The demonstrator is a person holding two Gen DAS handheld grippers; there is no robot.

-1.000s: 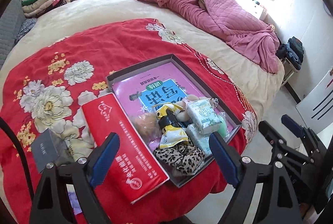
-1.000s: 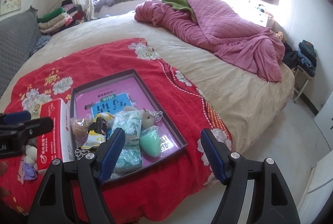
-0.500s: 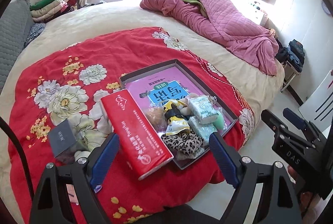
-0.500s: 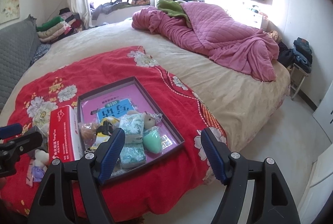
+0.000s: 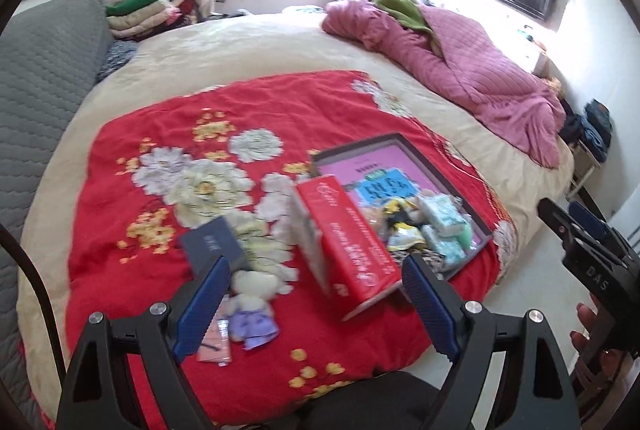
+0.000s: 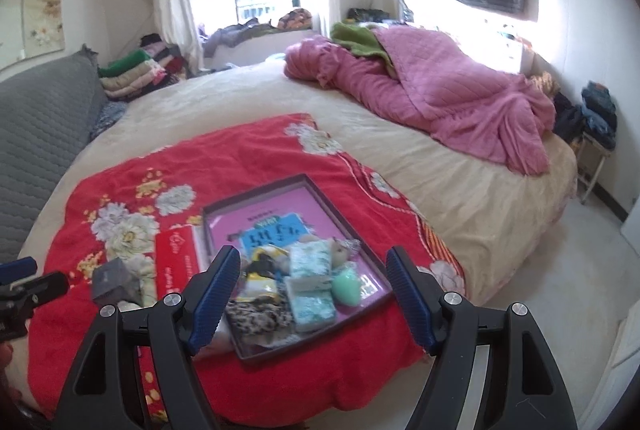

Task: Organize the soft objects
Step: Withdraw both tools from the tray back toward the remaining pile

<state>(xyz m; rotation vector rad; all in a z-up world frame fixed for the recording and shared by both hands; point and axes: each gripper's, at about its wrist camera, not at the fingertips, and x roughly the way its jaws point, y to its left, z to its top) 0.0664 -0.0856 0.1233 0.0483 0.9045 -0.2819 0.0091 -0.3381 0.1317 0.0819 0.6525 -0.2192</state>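
A dark-rimmed tray (image 5: 360,146) with a pink book lies on the red flowered blanket (image 5: 180,134). It holds tissue packs (image 6: 310,258), a mint sponge (image 6: 346,284), a leopard cloth (image 6: 256,314), a yellow packet (image 6: 260,286) and a tiny bear (image 6: 342,250). A red box (image 5: 344,242) leans beside the tray. A small plush in a purple dress (image 5: 252,306) lies near my left gripper (image 5: 316,306), which is open and empty above the blanket's front. My right gripper (image 6: 312,294) hovers open over the tray's near end, holding nothing.
A dark grey box (image 5: 212,246) and a pink packet (image 5: 214,344) lie left of the red box. A pink quilt (image 6: 440,98) is heaped at the far right of the bed. A grey sofa (image 6: 40,118) stands at the left, with folded clothes (image 6: 132,74) behind it.
Both grippers have drawn back and up from the tray, so the bed looks smaller. The plush and pink packet have come into the left wrist view. Nothing on the bed moved.
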